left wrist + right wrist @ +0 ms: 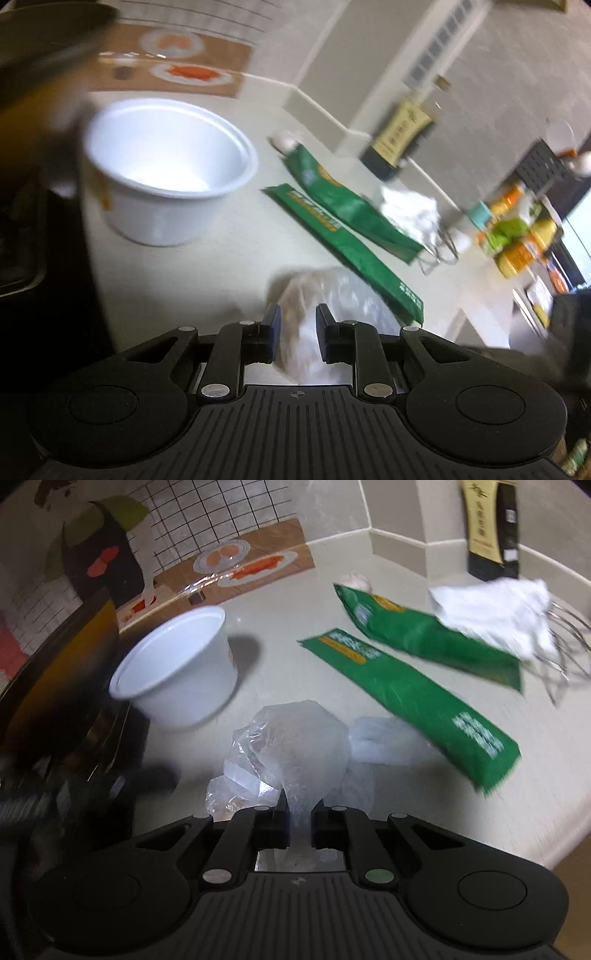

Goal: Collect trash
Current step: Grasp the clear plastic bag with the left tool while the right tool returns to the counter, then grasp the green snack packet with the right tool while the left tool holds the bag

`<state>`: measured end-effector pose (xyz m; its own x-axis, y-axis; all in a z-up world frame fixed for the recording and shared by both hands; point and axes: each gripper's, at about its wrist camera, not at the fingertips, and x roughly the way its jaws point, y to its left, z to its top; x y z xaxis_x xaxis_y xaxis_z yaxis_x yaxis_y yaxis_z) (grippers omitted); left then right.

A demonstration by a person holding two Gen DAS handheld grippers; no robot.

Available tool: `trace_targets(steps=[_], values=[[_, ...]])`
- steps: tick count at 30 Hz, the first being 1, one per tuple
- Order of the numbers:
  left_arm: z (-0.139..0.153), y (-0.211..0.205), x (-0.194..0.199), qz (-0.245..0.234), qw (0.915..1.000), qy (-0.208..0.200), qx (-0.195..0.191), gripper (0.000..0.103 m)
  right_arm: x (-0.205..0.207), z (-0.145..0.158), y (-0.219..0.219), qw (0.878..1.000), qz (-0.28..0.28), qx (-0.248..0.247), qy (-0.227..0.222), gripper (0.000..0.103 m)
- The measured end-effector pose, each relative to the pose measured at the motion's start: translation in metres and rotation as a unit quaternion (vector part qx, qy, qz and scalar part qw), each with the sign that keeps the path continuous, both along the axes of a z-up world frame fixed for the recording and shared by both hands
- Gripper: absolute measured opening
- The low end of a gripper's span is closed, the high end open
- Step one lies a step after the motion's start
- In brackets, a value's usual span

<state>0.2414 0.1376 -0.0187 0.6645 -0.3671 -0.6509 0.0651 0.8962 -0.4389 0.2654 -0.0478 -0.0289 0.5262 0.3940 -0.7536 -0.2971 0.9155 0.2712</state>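
Clear plastic bag (295, 738): bunching between the right gripper (298, 825) jaws, which are pinching it narrow above the bench (277, 657). Left gripper (297, 325): jaws closing around the same bag (325, 295).

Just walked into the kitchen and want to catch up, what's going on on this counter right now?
A person with two handheld grippers is gathering trash from the counter. The right gripper is shut on a crumpled clear plastic bag. The left gripper has its fingers on either side of what looks like the same plastic, but a gap shows, so its hold is unclear. Waiting on the counter: a white plastic cup, two green wrappers, and a crumpled white tissue.
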Motion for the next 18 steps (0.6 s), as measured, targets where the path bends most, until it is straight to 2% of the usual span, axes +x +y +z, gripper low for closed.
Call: trace_targets(steps=[4, 8, 12, 15, 18], values=[[-0.012, -0.022, 0.011, -0.054, 0.9984, 0.015, 0.007, 0.024, -0.028, -0.003, -0.021, 1.000, -0.003, -0.009, -0.004, 0.009], [-0.026, -0.044, 0.021, -0.105, 0.9938, 0.036, -0.009, 0.024, -0.045, -0.010, -0.033, 0.999, -0.013, -0.035, -0.022, 0.010], [-0.030, -0.064, 0.019, -0.155, 0.9876, 0.027, -0.004, 0.025, -0.055, -0.015, -0.034, 0.997, -0.012, -0.063, -0.050, 0.010], [-0.032, -0.072, 0.019, -0.151, 0.9878, 0.019, 0.031, 0.025, -0.058, -0.016, -0.033, 0.996, -0.011, -0.068, -0.059, 0.010], [-0.032, -0.074, 0.017, -0.135, 0.9888, 0.015, 0.061, 0.032, -0.060, -0.016, -0.033, 0.995, -0.001, -0.072, -0.067, 0.011]])
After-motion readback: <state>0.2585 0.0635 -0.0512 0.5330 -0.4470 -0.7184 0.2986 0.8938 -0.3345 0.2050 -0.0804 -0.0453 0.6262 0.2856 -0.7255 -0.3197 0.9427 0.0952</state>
